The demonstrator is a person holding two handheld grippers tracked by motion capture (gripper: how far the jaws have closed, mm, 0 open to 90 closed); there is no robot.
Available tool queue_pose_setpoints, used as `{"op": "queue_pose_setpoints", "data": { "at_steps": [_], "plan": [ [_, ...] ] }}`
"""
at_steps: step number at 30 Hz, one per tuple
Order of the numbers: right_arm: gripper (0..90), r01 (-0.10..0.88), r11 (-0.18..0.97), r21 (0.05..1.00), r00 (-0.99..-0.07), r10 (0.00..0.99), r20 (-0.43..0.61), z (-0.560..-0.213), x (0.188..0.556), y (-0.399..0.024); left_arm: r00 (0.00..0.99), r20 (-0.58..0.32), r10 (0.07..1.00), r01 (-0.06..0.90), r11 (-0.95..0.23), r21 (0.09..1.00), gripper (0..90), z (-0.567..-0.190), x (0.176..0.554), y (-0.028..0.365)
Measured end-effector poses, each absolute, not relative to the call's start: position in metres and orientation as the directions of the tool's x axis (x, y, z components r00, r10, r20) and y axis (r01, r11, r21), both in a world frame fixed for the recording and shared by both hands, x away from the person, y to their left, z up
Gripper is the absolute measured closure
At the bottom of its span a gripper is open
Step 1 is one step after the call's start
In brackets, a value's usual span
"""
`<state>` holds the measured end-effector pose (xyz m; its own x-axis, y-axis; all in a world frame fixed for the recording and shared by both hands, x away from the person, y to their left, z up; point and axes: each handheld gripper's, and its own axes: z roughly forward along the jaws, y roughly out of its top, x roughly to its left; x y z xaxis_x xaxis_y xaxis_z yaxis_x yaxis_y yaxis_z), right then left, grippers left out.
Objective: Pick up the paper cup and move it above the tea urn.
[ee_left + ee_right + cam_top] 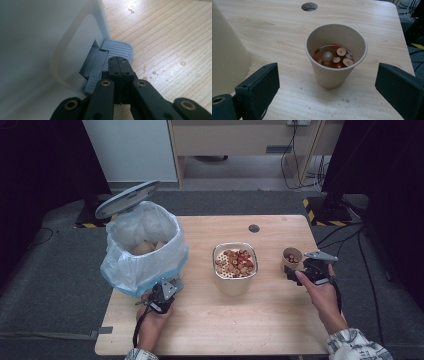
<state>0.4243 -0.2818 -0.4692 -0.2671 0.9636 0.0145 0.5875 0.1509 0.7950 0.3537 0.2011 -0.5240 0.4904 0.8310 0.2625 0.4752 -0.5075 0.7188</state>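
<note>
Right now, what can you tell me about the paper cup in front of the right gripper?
The paper cup is plain beige, tapered toward its base, with a rolled rim and no lid. It stands upright on the wooden table, right of the perforated bowl. Inside, pale liquid holds sliced red dates and a whitish round fruit. Droplets speckle the wood around its base. The right gripper has its jaws wide on either side, not touching the cup.
</note>
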Motion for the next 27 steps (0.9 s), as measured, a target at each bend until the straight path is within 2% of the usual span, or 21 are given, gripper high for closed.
{"op": "queue_pose_setpoints", "data": {
  "at_steps": [6, 17, 27],
  "plan": [
    [9.1, 0.596, 0.153, 0.788, -0.252, 0.968, 0.002, -0.482, 0.435, -0.285, 0.488, 0.264, 0.832, 0.474, -0.507, 0.720, 89.4, -0.524, 0.354, 0.201],
    [9.0, 0.578, 0.084, 0.812, -0.245, 0.967, 0.074, -0.505, 0.455, -0.284, 0.489, 0.267, 0.830, 0.472, -0.510, 0.720, 89.4, -0.524, 0.354, 0.200],
    [16.7, 0.566, 0.062, 0.822, -0.220, 0.972, 0.078, -0.516, 0.468, -0.284, 0.490, 0.269, 0.829, 0.471, -0.511, 0.719, 89.4, -0.524, 0.354, 0.200]
  ]
}}
